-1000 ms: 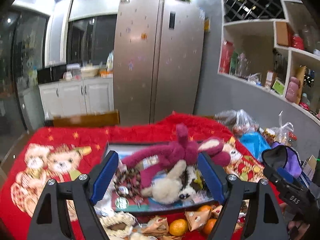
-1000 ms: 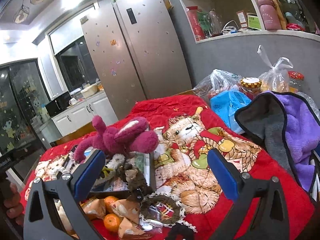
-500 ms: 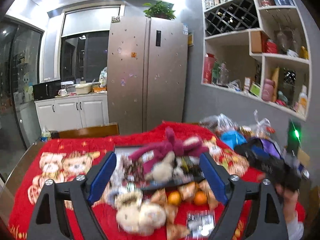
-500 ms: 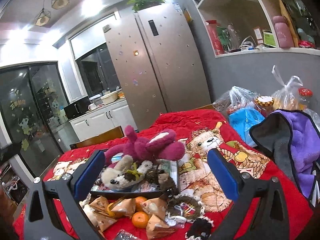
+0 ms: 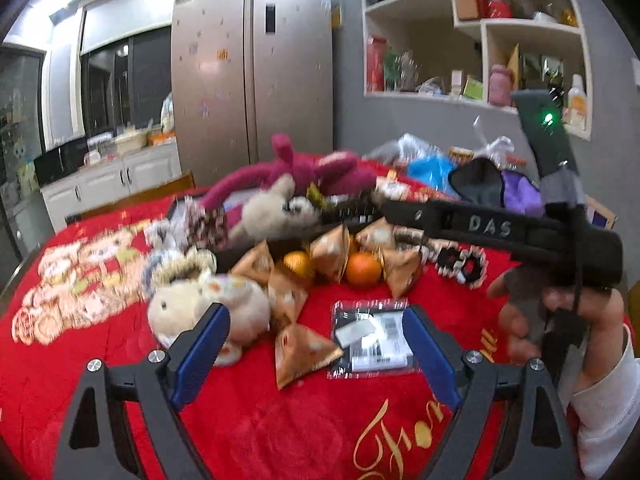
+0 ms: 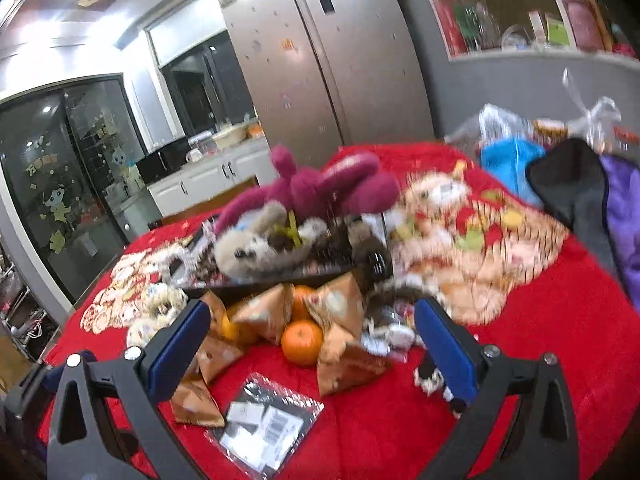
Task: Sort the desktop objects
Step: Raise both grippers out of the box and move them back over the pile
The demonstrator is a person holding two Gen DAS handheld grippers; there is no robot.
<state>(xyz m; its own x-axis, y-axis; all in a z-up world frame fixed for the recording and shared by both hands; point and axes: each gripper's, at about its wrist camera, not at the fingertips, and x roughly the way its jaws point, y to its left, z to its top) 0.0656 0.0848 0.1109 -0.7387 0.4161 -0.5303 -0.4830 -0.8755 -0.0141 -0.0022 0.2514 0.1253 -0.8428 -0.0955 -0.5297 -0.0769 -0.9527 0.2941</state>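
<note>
- the tabletop under a red plush cloth printed with cartoon bears carries everything; the clutter sits in the middle and far half, with bare cloth nearest the cameras.
- a dark rectangular tray stands beyond the loose items, heaped with a long-limbed magenta plush toy and a beige-and-brown plush animal.
- a cream plush animal lies on the cloth, just beyond the left finger of the left gripper.
- tan pyramid-shaped snack packets and two small oranges are scattered in front of the tray.
- a flat clear plastic packet with black-and-white labels lies almost between the left gripper's fingers, slightly right of centre, its long side running across the view.
- both grippers are spread wide and hold nothing; the right gripper hovers with an orange straight ahead and the labelled packet lower, towards its left finger.
- judging by this, the left gripper is nearer the packet and the cream plush, the right nearer the oranges.
</note>
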